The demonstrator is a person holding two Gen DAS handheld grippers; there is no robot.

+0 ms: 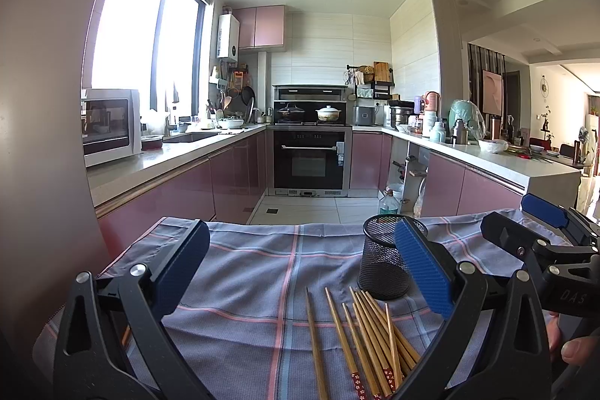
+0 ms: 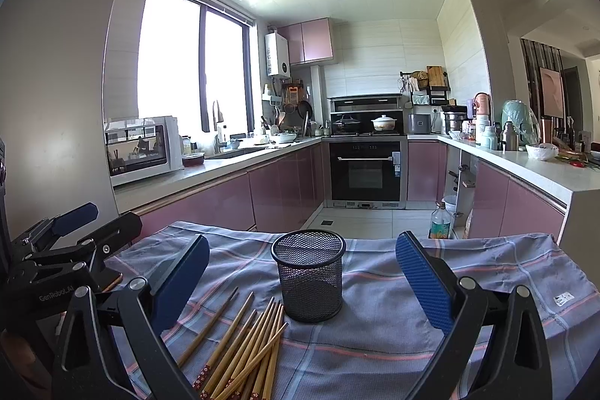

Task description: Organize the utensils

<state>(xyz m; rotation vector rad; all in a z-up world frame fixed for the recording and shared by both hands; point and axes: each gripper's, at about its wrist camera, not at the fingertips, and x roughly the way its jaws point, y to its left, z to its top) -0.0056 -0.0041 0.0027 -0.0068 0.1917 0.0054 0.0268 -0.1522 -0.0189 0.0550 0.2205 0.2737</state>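
Left wrist view: left gripper (image 1: 300,268) spread wide, holding nothing, above loose bamboo chopsticks (image 1: 367,340) fanned on checked grey-blue cloth (image 1: 243,268); black wire-mesh cylindrical holder (image 1: 382,268) upright just beyond their tips.

Right wrist view: right gripper (image 2: 302,278) likewise agape and empty, framing the holder (image 2: 308,274); chopsticks (image 2: 243,351) lower left. Likely risks: overlapping sticks scattering when pinched; light holder tipping if bumped.

The desk is covered by a blue-grey plaid cloth with pink stripes (image 2: 393,291). A white microwave oven (image 1: 108,126) stands on the left counter. A black built-in oven (image 2: 365,171) occupies the far wall. A green-labelled plastic bottle (image 2: 439,220) stands on the tiled floor.
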